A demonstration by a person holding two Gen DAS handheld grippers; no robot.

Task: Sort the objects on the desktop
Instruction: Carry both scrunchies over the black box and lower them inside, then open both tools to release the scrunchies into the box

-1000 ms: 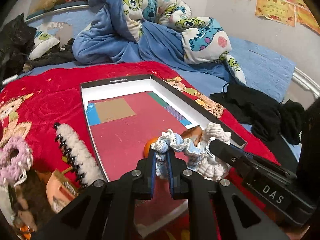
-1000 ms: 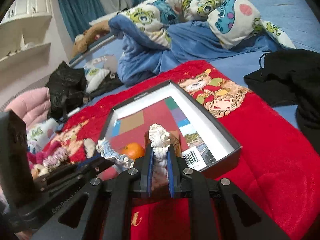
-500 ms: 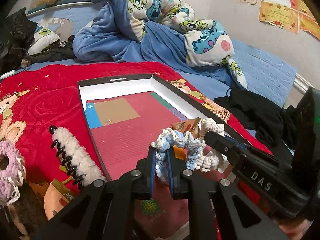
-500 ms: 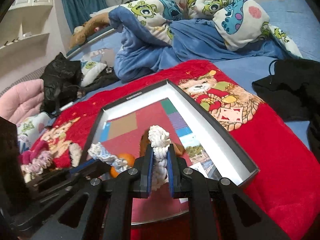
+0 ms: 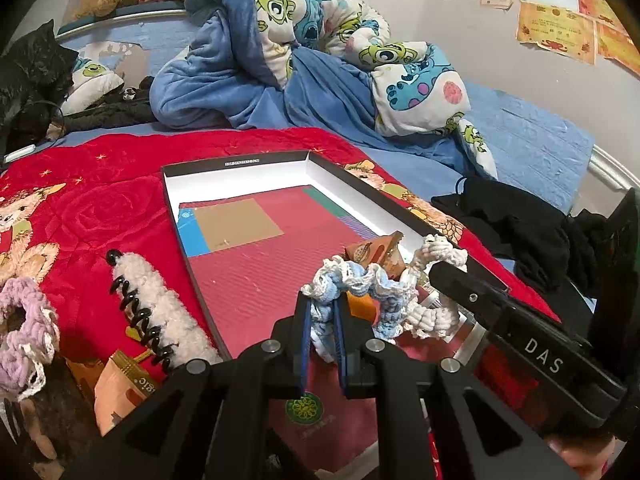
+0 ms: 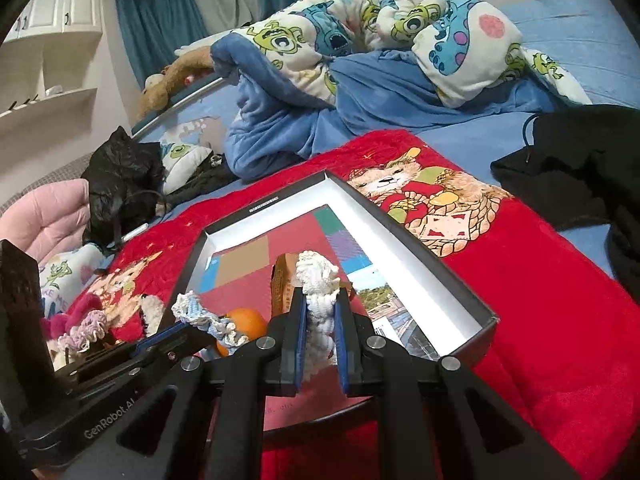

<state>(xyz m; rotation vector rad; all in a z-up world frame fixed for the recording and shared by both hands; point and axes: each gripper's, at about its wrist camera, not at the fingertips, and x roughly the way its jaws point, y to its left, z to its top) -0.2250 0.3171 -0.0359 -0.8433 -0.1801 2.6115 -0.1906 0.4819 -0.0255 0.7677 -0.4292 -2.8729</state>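
Step in hand, as I read it: 2 scrunchies carried over the box for drop-off. Left tongs (image 5: 320, 320) are clamped on the blue-and-white crocheted scrunchie (image 5: 352, 284), lower centre of the left view; right tongs (image 6: 318, 320) are clamped on the cream knitted scrunchie (image 6: 318, 280), lower centre of the right view. Both scrunchies hang just above the near end of the shallow black box (image 5: 240, 162), white inside walls, ribbed red liner w/ tan, blue and green patches.

Already in the box, near end: an orange (image 6: 244, 320), smooth and round, and a small brown snack packet (image 6: 282, 284), crinkly foil, standing on edge beside the cream scrunchie.

Next move prob. calls for lowering each pair of tongs toward the liner, then parting them so the yarn drops clear of the orange and packet. Soft loops may snag on the blue pads, so a small lift-off after release would help.

Not yet sorted, left of the box on the red plush blanket (image 5: 100, 208): a fluffy white hair clip w/ black teeth (image 5: 156, 316), a lilac frilly scrunchie (image 5: 20, 320), an orange sachet (image 5: 120, 384). All lie on a bed, no desk in sight.
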